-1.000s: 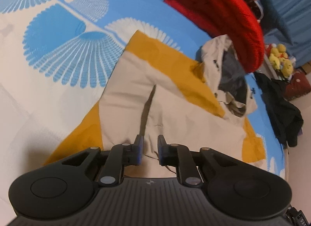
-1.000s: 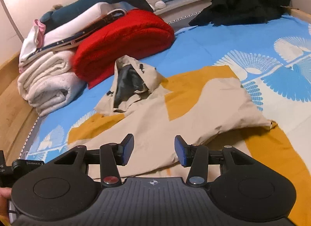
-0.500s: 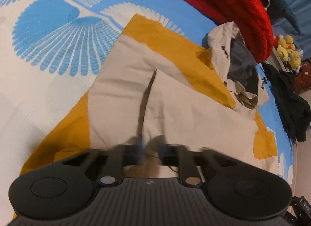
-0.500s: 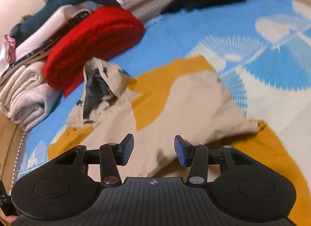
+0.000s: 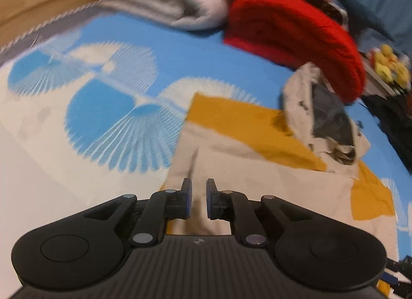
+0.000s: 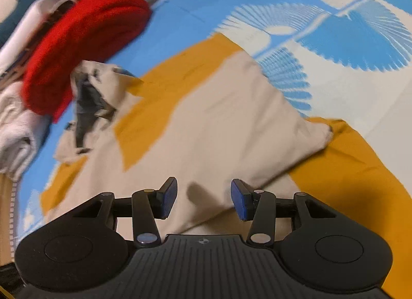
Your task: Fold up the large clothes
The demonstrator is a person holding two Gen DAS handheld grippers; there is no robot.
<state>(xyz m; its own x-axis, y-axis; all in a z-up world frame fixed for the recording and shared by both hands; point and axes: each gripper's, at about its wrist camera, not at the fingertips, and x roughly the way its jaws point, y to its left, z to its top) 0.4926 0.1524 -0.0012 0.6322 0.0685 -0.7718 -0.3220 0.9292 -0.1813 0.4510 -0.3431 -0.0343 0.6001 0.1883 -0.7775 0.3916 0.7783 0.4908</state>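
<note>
Each hand-held gripper (image 5: 197, 198) (image 6: 204, 198): black ribbed body w/ round side discs, silver screws, blue pads.

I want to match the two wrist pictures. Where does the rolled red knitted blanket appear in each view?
Left wrist view: the rolled red knitted blanket lies at upper right, beyond the beige hood with dark lining.
Right wrist view: the blanket lies at upper left, above the same hood.
Shared landmark: the hood, next to the blanket in both.
</note>
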